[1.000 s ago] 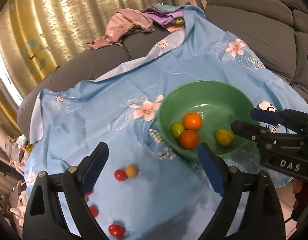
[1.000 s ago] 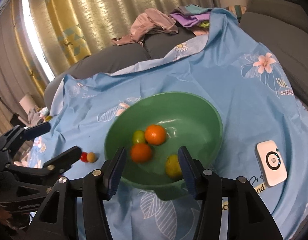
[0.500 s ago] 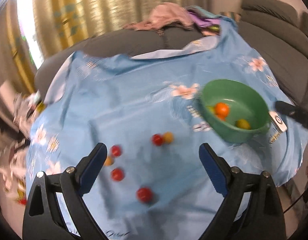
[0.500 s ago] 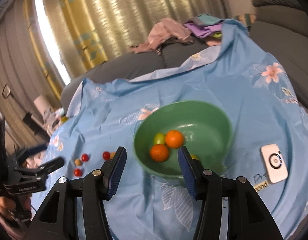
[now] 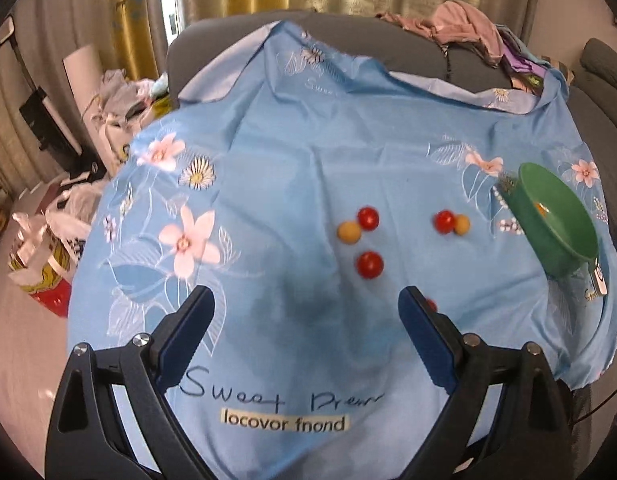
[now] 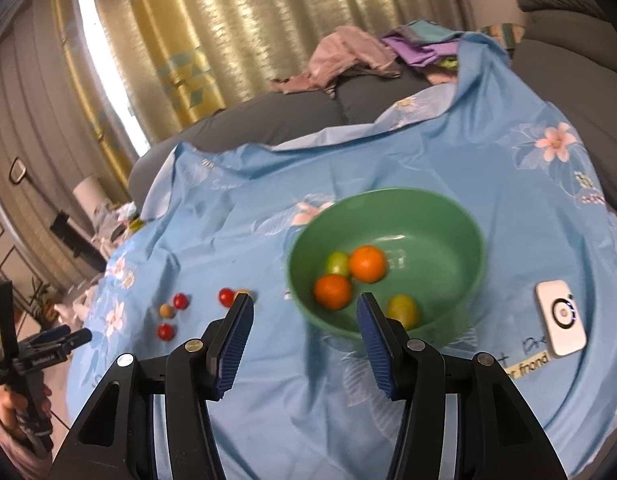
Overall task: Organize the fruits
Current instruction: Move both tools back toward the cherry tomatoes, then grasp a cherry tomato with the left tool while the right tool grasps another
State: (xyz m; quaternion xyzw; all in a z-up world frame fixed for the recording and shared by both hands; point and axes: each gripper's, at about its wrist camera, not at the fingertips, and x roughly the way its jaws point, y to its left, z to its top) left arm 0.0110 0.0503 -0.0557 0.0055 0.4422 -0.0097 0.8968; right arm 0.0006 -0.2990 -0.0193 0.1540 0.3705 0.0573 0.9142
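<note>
A green bowl (image 6: 460, 216) on the blue flowered cloth holds two oranges (image 6: 367, 263), a green fruit (image 6: 337, 263) and a yellow fruit (image 6: 403, 309). In the left wrist view the bowl (image 5: 564, 248) sits far right. Small red tomatoes (image 5: 369, 264) and yellow-orange ones (image 5: 349, 232) lie loose on the cloth ahead of my left gripper (image 5: 308, 308), which is open and empty. Another red and yellow pair (image 5: 444, 221) lies nearer the bowl. My right gripper (image 6: 304, 306) is open and empty just in front of the bowl. The left gripper also shows at the right wrist view's left edge (image 6: 74, 334).
A white device (image 6: 561, 323) lies on the cloth right of the bowl. Clothes (image 6: 348, 56) are piled on the grey sofa behind. Bags and clutter (image 5: 48, 216) sit on the floor left of the cloth. Curtains hang at the back.
My left gripper has swung left and back from the bowl to face the loose tomatoes. My right gripper has drawn back from the bowl and stays open.
</note>
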